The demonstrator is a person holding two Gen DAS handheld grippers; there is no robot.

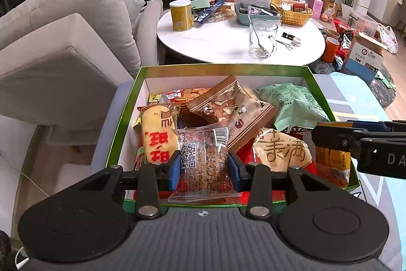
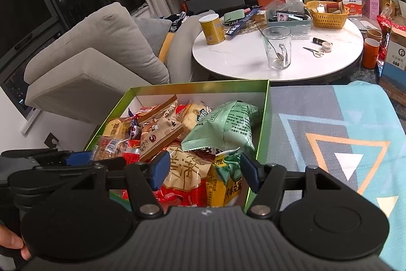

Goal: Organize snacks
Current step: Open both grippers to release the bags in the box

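We judge the task nearly done: the green box [image 1: 121, 118] is full. Our left claw [image 1: 205, 169] clenches a clear packet [image 1: 205, 156] above it; the right claw [image 2: 203, 172] hangs released.

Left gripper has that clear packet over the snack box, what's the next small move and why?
Probably lift the clear packet straight up. The left gripper is shut on it, but it lies among the other snacks in the green box. The right gripper hangs open over the box's right side, holding nothing, so it seems clear of that path.
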